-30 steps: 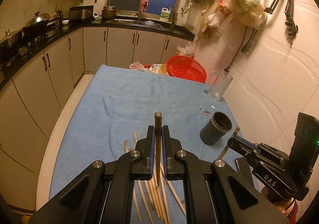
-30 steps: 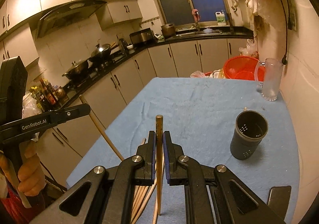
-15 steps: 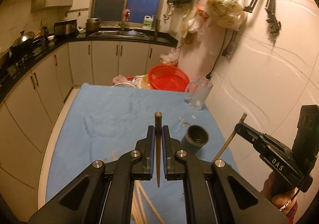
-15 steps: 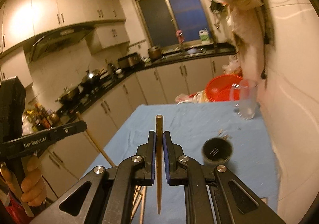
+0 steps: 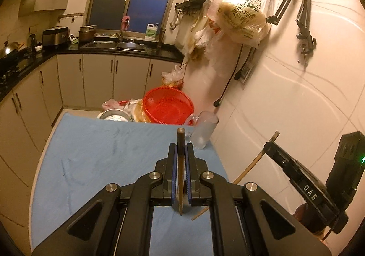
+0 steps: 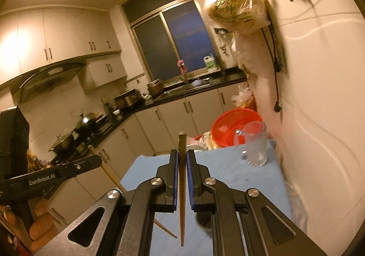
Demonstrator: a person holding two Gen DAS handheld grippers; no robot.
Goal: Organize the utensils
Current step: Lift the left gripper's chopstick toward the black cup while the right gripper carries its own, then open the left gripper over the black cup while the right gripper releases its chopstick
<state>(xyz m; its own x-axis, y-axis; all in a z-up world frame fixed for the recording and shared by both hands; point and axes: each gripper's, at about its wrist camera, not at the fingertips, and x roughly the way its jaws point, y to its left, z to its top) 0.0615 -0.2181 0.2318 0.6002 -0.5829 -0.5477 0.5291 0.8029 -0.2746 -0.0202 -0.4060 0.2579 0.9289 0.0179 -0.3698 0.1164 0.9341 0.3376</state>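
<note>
Now | left claw (image 5: pixel 180 153) clamps 1 chopstick (image 5: pixel 180 171) upright | right claw (image 6: pixel 181 160) likewise clamps another chopstick (image 6: pixel 182 187) | both short of the glass mug (image 6: pixel 255 144), apparently carrying to stow

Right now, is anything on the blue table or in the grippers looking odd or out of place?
Nothing looks spilled or broken. Each hand-held gripper, left and right, is shut on one chopstick, held upright. The glass mug stands upright on the blue cloth, beside the tilted red basket.

Left tool (image 5: pixel 180 160) clamps upright chopstick (image 5: pixel 180 178) above blue bench (image 5: pixel 102 148); right tool (image 5: pixel 269 148) grips second chopstick (image 5: pixel 251 164) alongside.
</note>
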